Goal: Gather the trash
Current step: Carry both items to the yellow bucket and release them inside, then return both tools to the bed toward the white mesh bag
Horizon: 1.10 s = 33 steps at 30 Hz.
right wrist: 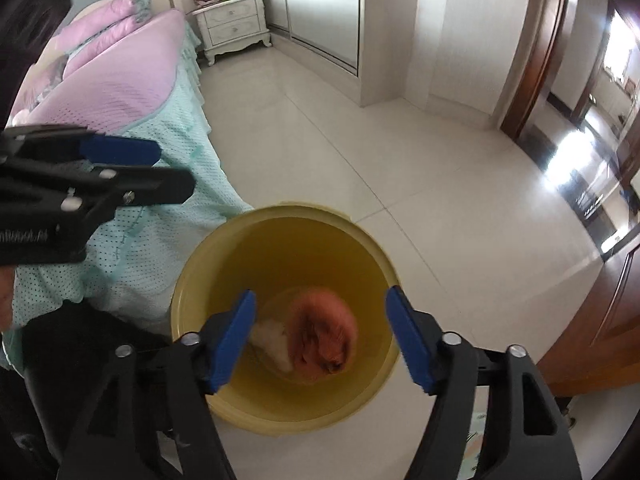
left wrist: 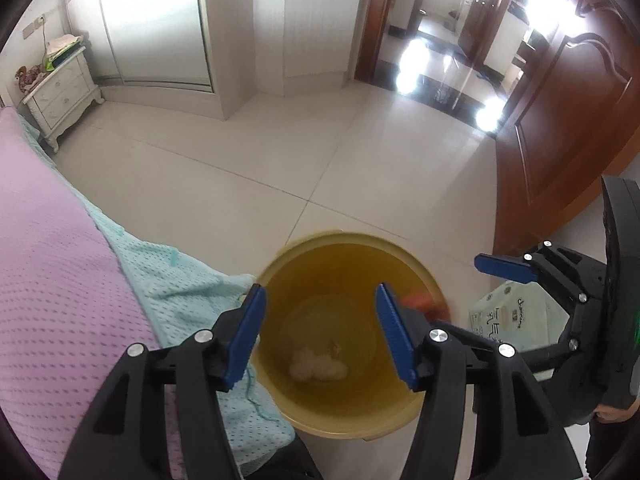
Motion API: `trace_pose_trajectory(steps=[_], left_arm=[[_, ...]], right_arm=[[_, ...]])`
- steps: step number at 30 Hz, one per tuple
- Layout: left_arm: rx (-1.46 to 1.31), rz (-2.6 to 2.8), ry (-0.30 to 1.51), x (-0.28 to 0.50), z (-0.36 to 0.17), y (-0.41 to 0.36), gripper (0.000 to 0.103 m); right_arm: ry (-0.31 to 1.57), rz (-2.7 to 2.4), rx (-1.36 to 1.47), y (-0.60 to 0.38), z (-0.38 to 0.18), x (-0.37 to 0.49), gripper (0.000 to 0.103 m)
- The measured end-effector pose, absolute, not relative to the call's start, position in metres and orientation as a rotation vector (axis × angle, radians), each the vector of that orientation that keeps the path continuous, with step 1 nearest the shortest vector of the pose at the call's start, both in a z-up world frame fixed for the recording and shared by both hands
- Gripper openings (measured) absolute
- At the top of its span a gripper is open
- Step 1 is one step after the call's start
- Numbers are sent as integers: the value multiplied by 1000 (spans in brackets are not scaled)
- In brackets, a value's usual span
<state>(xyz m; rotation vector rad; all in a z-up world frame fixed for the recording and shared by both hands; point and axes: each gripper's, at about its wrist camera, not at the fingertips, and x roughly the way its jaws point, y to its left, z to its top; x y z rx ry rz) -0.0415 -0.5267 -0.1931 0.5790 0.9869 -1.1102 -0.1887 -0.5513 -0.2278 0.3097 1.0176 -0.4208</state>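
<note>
Bed (right wrist: pixel 120 92): left of bin, its sheet touching the rim.
Left gripper (left wrist: pixel 320 334): my fingers spread, empty, above bin.
Bin (right wrist: pixel 192 280): white wad (left wrist: pixel 316 366) at bottom; orange lump (right wrist: pixel 322 330), blurred, possibly mid-fall.
Right gripper (right wrist: pixel 320 338): spread, empty.
Risk: lowering either gripper could knock the rim and tip the bin.

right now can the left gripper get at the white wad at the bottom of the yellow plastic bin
Probably yes: the left gripper hangs open over the yellow plastic bin, nothing between its fingers, and the white wad lies uncovered in this view.

Bright daylight, blown-out glare through the doorway (left wrist: pixel 452 40), fisheye-warped edges, slight blur
</note>
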Motion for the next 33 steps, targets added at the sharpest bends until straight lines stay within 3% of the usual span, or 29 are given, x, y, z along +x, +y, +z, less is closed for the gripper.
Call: trace_pose_trajectory(steps=[3,9,12,16,19,21,22,23,26,33], left_arm=[[562,-1108,981,-38,-190,-525,58],[478,-1130,919,-37,-166,-503,58],[358,-1111,829,-35,-133,-467,58],[253,-968,668,-30,-89,-398,70],[220,-817,580,-21,-65,-341,70],[200,-705,537,-14,-52,-297,74],[190,-650,529,-10,-47,-276,84],[178,-614,521,-5,-41,-260,88],[148,-469,481,8,-29,-204,94],[68,-237,501,31,-21,-109,95]], right_arm=[[1010,-419,302,-549,-224,-187,67],[940,-456,301,-544,-201,-194,55],[828,-450,271,-531,-171,-197,51],[657,-386,198,-496,-125,-190,51],[543,-297,146,-461,-95,-174,51],[492,-240,123,-438,-81,-158,55],[477,-204,116,-426,-75,-148,57],[468,-176,112,-417,-71,-140,58],[437,-53,102,-377,-57,-105,62],[365,103,27,-299,-27,-52,91]])
